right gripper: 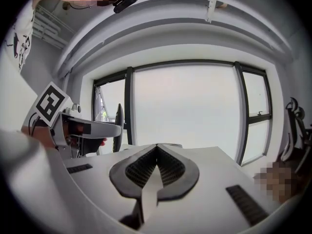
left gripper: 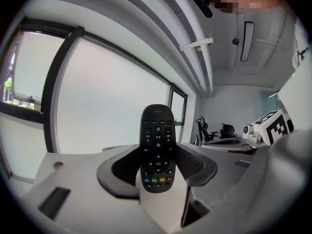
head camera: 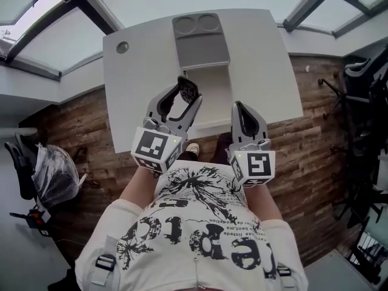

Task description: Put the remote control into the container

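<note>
Though half hidden overhead, remote control (left gripper: 157, 150) clamped by left gripper (head camera: 188, 94).

head view looks down; right gripper view sees left gripper (right gripper: 114, 128)

Desk (head camera: 260, 71): white, rectangular, viewed from above.
Grommet (head camera: 122, 47): round, grey, set near the desk's far left corner.
Floor (head camera: 315, 132): wood planks, seen around the desk's near edge.
Bag (head camera: 56, 174): clear plastic, crumpled, recorded well left of the desk.
Chairs (head camera: 362, 71): dark, noted beyond the desk's right edge.
Window (left gripper: 112, 96): large, bright, dark-framed.
</note>
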